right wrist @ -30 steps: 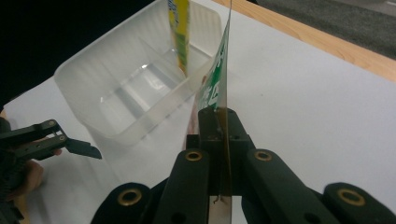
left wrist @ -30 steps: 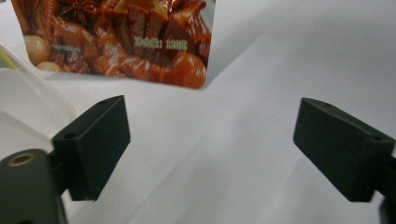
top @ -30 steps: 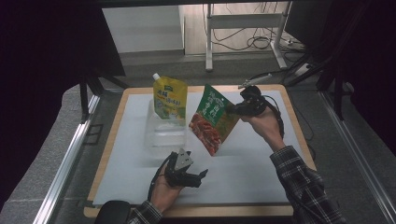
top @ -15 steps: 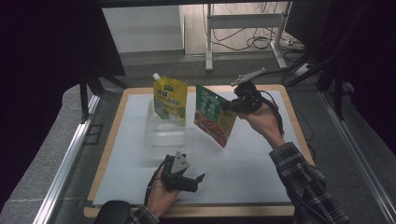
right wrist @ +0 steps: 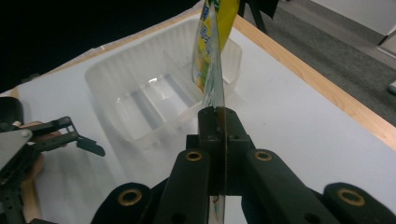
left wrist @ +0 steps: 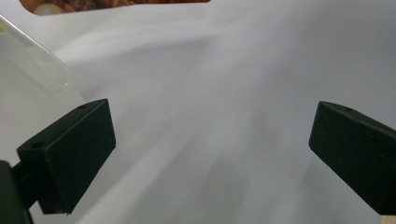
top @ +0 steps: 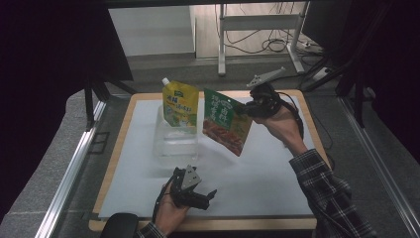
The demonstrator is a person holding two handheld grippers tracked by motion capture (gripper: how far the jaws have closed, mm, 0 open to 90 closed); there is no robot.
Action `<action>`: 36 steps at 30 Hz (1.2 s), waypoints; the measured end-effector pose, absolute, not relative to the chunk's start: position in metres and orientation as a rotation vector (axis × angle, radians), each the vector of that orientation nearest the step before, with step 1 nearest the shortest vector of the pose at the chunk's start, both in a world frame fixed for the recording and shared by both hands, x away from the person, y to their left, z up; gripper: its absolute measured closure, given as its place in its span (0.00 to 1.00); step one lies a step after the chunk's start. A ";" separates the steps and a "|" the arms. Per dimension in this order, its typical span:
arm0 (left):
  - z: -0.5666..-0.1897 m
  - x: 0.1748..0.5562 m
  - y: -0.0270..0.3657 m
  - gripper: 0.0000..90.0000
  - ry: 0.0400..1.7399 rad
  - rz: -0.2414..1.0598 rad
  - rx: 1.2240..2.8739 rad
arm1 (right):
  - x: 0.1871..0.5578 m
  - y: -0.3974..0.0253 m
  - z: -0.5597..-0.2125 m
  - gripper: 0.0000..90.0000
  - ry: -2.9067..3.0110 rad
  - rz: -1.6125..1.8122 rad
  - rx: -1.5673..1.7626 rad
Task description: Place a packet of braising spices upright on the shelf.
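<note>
Two pouches are in play, and the green pouch is the one being handled: it is held in the air above the white sheet, just beside the clear tray, pinched along its top right edge by the right gripper. In the right gripper view the jaws are seen pressed together on the thin seam of the pouch, which is met edge-on there.

The likeliest trouble is judged to be a slip. Only a narrow strip of glossy film is gripped, the filled body hangs below and tilts, and any swing could work the seam out of the jaws. If the pouch is meant for the tray, its lower corner could also catch the flimsy tray wall and shove the light tray, or knock the yellow pouch that stands upright in it at the far end.

The green pouch is flat, shiny printed film with a picture of food low on its face. The yellow pouch is a similar soft film bag with a white spout cap at one top corner. The tray is thin, see-through moulded plastic with rounded corners and ribbed dividers. The sheet is matte and smooth over a wooden board.

The left gripper rests low near the front edge, its jaws spread wide with nothing between them.
</note>
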State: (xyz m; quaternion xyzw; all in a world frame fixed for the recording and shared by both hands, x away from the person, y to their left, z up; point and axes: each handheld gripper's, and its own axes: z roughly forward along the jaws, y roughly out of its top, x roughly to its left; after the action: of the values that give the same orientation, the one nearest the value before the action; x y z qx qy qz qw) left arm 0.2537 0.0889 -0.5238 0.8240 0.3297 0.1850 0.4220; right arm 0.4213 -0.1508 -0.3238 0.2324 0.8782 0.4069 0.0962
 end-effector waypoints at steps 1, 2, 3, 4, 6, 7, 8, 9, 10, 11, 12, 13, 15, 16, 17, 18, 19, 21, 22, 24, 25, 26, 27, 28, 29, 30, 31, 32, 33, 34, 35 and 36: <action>-0.524 0.253 0.090 0.00 0.827 0.454 2.058 | 0.421 -0.151 -0.323 0.99 2.604 1.210 0.689; -0.524 0.253 0.090 0.00 0.828 0.452 2.060 | 0.420 -0.151 -0.321 0.99 2.608 1.217 0.676; -0.524 0.252 0.091 0.00 0.830 0.447 2.059 | 0.420 -0.151 -0.320 0.99 2.612 1.220 0.676; -0.524 0.252 0.091 0.00 0.831 0.444 2.059 | 0.421 -0.151 -0.319 0.99 2.615 1.224 0.667; -0.524 0.251 0.092 0.00 0.835 0.432 2.051 | 0.421 -0.150 -0.317 0.99 2.622 1.231 0.663; -0.524 0.250 0.093 0.00 0.834 0.428 2.046 | 0.421 -0.150 -0.316 0.99 2.625 1.231 0.664; -0.524 0.250 0.093 0.00 0.835 0.423 2.040 | 0.422 -0.149 -0.315 0.99 2.626 1.240 0.654; -0.524 0.249 0.094 0.00 0.835 0.423 2.041 | 0.422 -0.149 -0.314 0.99 2.631 1.249 0.654; -0.523 0.249 0.094 0.00 0.836 0.422 2.037 | 0.422 -0.149 -0.313 0.99 2.633 1.260 0.648; -0.523 0.248 0.095 0.00 0.834 0.422 2.038 | 0.422 -0.148 -0.312 0.99 2.635 1.265 0.648; -0.523 0.248 0.096 0.00 0.836 0.420 2.033 | 0.422 -0.148 -0.310 0.99 2.636 1.275 0.642; -0.523 0.247 0.097 0.00 0.837 0.419 2.030 | 0.422 -0.147 -0.309 0.99 2.639 1.281 0.645; -0.522 0.246 0.097 0.00 0.839 0.418 2.026 | 0.422 -0.146 -0.306 0.99 2.643 1.300 0.636; -0.522 0.246 0.098 0.00 0.839 0.419 2.025 | 0.422 -0.145 -0.305 0.99 2.642 1.308 0.630; -0.522 0.246 0.098 0.00 0.840 0.417 2.022 | 0.423 -0.144 -0.304 0.99 2.642 1.315 0.624; -0.522 0.245 0.099 0.00 0.840 0.415 2.021 | 0.423 -0.143 -0.302 0.99 2.647 1.326 0.623; -0.522 0.245 0.099 0.00 0.839 0.416 2.020 | 0.424 -0.142 -0.301 0.99 2.647 1.329 0.616; -0.521 0.244 0.099 0.00 0.837 0.414 2.020 | 0.425 -0.139 -0.299 0.99 2.651 1.342 0.609; -0.521 0.243 0.099 0.00 0.836 0.414 2.019 | 0.426 -0.137 -0.299 0.99 2.651 1.346 0.606; -0.521 0.243 0.099 0.00 0.836 0.412 2.022 | 0.426 -0.136 -0.298 0.99 2.654 1.354 0.601; -0.522 0.242 0.099 0.00 0.836 0.409 2.022 | 0.429 -0.131 -0.297 0.99 2.659 1.369 0.586; -0.521 0.241 0.099 0.00 0.834 0.409 2.024 | 0.429 -0.129 -0.297 0.99 2.662 1.373 0.594; -0.521 0.241 0.099 0.00 0.832 0.410 2.026 | 0.430 -0.127 -0.297 0.99 2.663 1.375 0.591; -0.521 0.240 0.099 0.00 0.830 0.410 2.025 | 0.431 -0.125 -0.297 0.99 2.666 1.378 0.579; -0.521 0.240 0.099 0.00 0.828 0.411 2.025 | 0.432 -0.123 -0.297 0.99 2.669 1.380 0.578; -0.521 0.240 0.098 0.00 0.826 0.411 2.026 | 0.433 -0.121 -0.297 0.99 2.670 1.383 0.576; -0.521 0.240 0.098 0.00 0.823 0.410 2.028 | 0.434 -0.119 -0.297 0.99 2.672 1.382 0.574; -0.521 0.240 0.098 0.00 0.821 0.409 2.030 | 0.435 -0.115 -0.297 0.99 2.674 1.383 0.564; -0.522 0.239 0.097 0.00 0.821 0.411 2.032 | 0.436 -0.113 -0.297 0.99 2.673 1.384 0.564; -0.522 0.239 0.097 0.00 0.820 0.412 2.035 | 0.437 -0.111 -0.296 0.99 2.673 1.387 0.561; -0.522 0.239 0.097 0.00 0.819 0.411 2.037 | 0.437 -0.109 -0.296 0.99 2.675 1.391 0.561; -0.522 0.239 0.096 0.00 0.819 0.412 2.038 | 0.438 -0.106 -0.295 0.99 2.674 1.396 0.556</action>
State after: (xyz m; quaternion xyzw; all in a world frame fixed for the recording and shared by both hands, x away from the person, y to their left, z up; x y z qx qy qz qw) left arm 0.2394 0.0964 -0.5220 0.8199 0.3293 0.1659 0.4379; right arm 0.4384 -0.1055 -0.2950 0.1811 0.8712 0.4549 0.0372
